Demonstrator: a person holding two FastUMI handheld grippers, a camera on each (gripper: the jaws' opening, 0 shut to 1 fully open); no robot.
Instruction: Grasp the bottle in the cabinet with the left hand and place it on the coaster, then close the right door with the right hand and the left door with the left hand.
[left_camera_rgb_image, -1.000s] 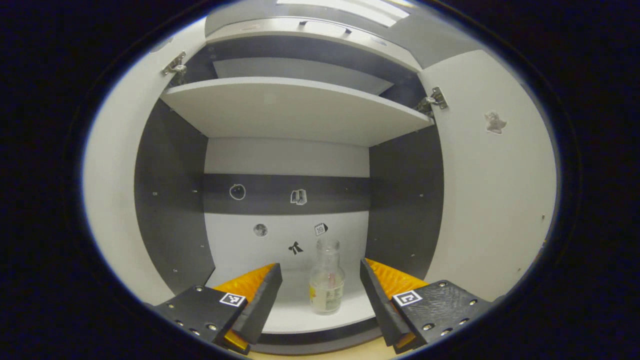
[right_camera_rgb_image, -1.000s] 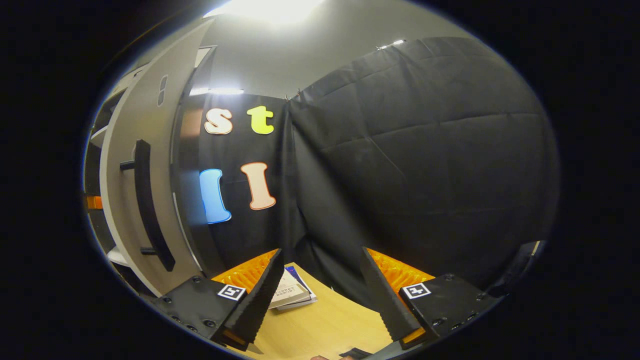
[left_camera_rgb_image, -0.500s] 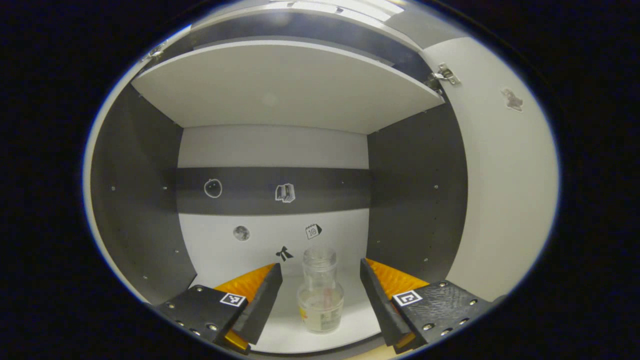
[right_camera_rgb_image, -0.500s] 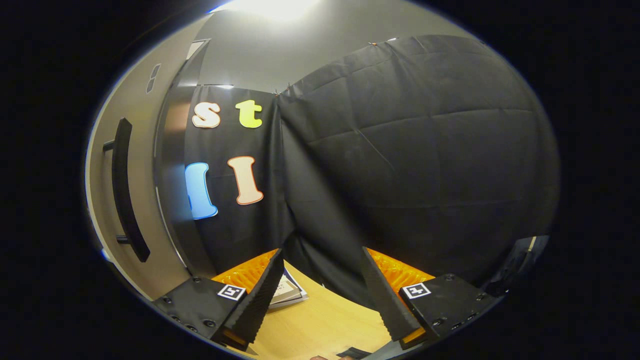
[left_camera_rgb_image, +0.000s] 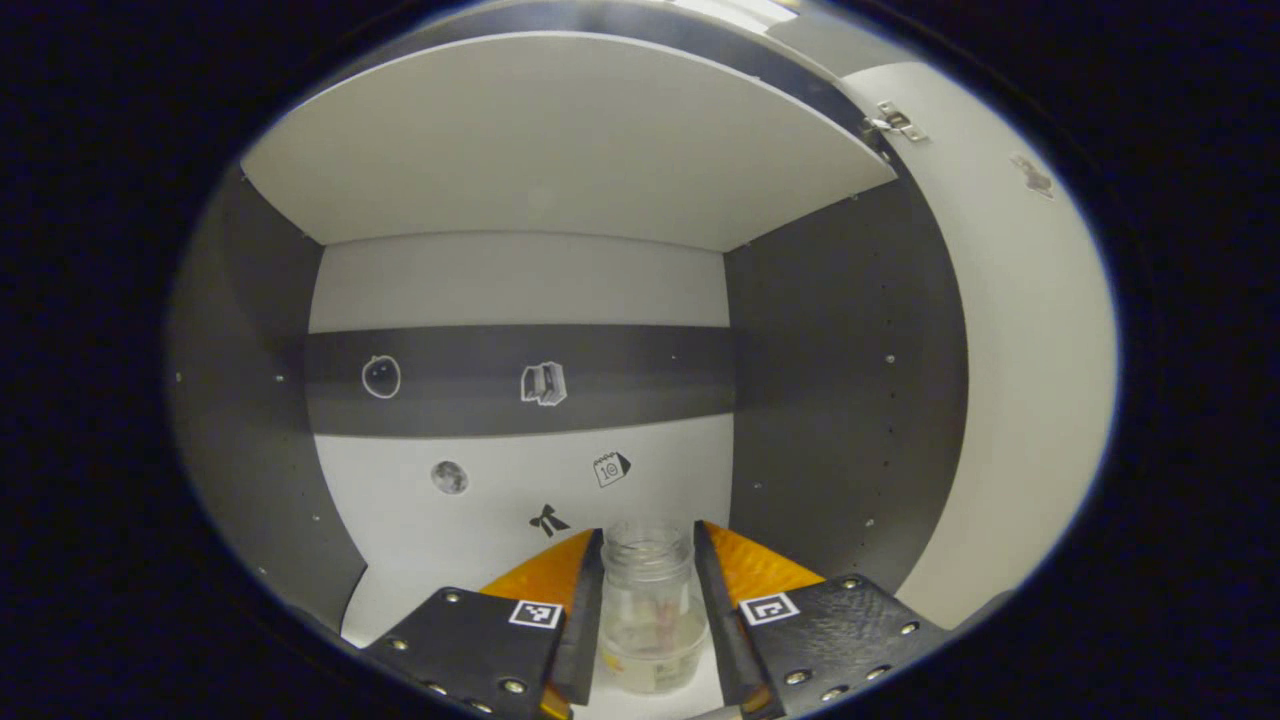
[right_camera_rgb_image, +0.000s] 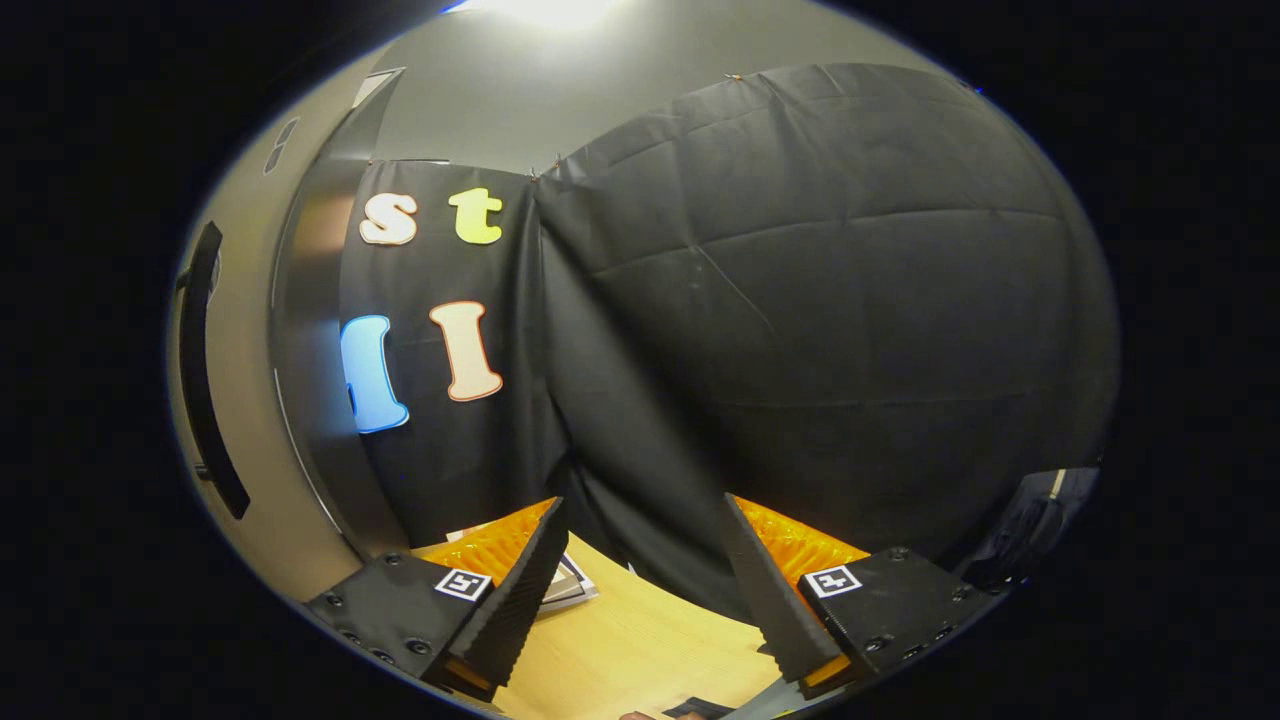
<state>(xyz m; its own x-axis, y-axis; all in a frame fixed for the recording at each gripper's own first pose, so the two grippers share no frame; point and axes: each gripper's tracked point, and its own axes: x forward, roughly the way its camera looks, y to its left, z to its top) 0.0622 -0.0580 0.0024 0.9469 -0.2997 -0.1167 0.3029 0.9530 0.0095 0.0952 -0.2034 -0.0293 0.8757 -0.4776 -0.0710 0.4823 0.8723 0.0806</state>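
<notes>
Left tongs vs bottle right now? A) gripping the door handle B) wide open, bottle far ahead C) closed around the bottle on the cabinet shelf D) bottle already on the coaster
C: in the left gripper view the left tongs have both fingers against the bottle inside the cabinet.

Left gripper view: deep inside the cabinet (left_camera_rgb_image: 830, 330), facing its back wall, very near the bottle (left_camera_rgb_image: 650, 610). Right gripper view: outside, low over the table (right_camera_rgb_image: 640, 650), facing the cloth wall past the right door (right_camera_rgb_image: 240, 330). Common ground: that door alone.
</notes>
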